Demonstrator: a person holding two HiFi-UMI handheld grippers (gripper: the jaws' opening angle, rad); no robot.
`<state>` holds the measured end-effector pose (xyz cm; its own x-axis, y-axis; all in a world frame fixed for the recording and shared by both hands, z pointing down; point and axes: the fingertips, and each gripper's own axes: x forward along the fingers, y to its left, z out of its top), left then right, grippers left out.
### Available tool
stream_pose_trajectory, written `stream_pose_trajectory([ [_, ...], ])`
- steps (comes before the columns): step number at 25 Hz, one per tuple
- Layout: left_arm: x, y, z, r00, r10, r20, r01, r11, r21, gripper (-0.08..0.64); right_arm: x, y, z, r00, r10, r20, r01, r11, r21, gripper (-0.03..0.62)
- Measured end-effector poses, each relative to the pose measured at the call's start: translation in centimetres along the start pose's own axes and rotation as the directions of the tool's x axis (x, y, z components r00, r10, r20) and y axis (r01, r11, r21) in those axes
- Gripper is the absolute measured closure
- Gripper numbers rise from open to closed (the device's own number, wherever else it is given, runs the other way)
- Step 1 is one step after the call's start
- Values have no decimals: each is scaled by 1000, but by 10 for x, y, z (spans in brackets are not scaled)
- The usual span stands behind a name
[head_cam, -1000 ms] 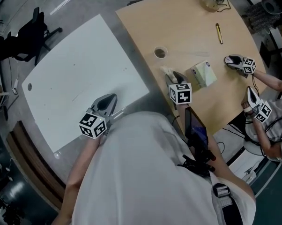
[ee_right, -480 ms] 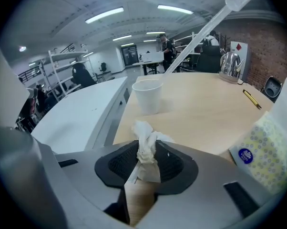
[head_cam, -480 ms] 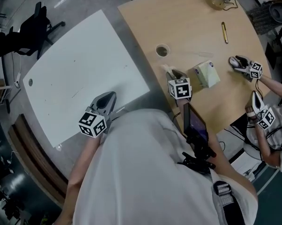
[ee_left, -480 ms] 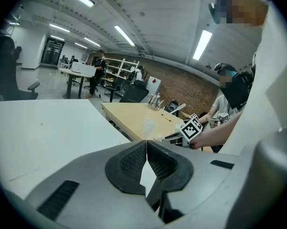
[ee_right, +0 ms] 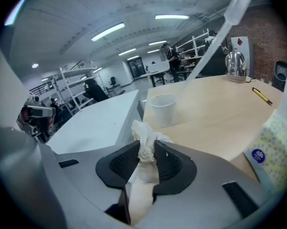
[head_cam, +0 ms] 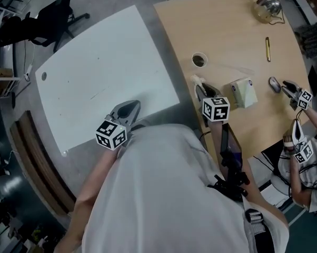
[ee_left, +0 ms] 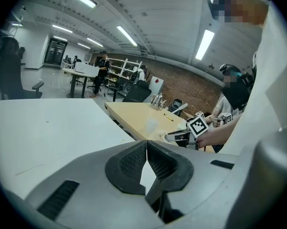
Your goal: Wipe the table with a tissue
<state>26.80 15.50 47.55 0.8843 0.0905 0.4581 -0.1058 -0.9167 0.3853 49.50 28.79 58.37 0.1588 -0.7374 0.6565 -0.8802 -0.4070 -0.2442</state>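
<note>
Tissue (ee_right: 142, 128) sits bunched between the jaws of your right hand-held gripper (ee_right: 147, 148), with its crumpled top poking out past the tips. The jaws are closing, and the pads already press on it from both sides. Under that hand-held gripper is the wooden table (ee_right: 220, 116). Just ahead of its tips and a little to the right, a white paper cup (ee_right: 163, 109) stands upright. Close by on its right is the pale green tissue pack (ee_right: 272, 147). Farther ahead on that side lies a yellow pen (ee_right: 261, 95). Beyond the pen, a metal kettle (ee_right: 234, 59) stands near the table's far edge.

Your left hand-held gripper (ee_left: 146, 143) has its jaws together with nothing in them. It hovers over the near edge of the white table (ee_left: 48, 123), which stretches ahead and to the left of it. Your right hand-held gripper is off to its right, over the wooden table.
</note>
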Motion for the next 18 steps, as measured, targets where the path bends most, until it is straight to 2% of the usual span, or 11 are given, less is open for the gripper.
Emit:
stream_pose_trajectory([
  [5,-15,10,-4,999,37,16,-37,999,-14,552,9,51,13,992,121,37,-119,991,-56,491],
  [10,-38,23,-22,996,82,28,-80,995,-60,552,19,89,22,981,190,31,-184,974,-132,491],
  [13,-51,32,-31,995,91,44,-87,993,-81,552,22,105,26,980,195,25,-188,967,-169,491],
  [18,-92,63,-35,992,100,76,-93,992,-84,552,43,138,30,985,172,27,-165,971,-172,491],
])
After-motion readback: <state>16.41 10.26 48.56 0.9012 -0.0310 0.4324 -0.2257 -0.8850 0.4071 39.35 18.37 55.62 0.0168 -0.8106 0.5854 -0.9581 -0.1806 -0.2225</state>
